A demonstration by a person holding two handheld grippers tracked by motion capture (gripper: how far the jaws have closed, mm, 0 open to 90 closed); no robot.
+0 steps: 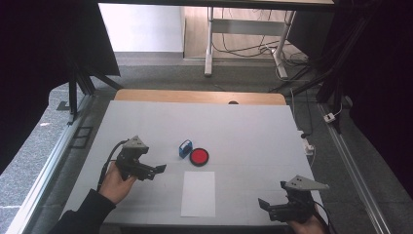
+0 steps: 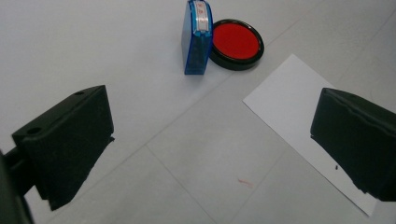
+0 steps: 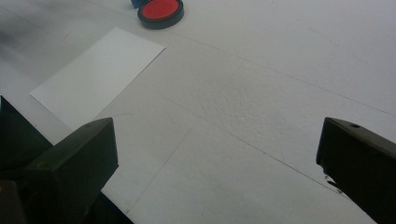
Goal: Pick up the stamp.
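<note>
- We see a white-covered counter (image 1: pixel 146 122) from the high view, with three things near its middle and a tool at each near corner.
- A blue stamp (image 1: pixel 185 148) lies on the counter, touching or just beside a round black ink pad (image 1: pixel 199 157) with a red face; the stamp sits to the pad's left.
- In the left gripper view the stamp (image 2: pixel 196 37) lies on its side, its long body against the pad's rim (image 2: pixel 236 44).
- A blank white sheet of paper (image 1: pixel 198 193) lies flat nearer the person, just below the pad, apart from it.
- Left tool (image 1: pixel 155 171): held in the person's left hand (image 1: pixel 116 184), left of the paper and pointing toward it. Its jaws stand wide apart and hold nothing.
- Right tool (image 1: pixel 265 207): at the near right edge, well apart from the stamp and pad. We note its jaws also spread wide, nothing between them; bare counter lies in the gap.
</note>
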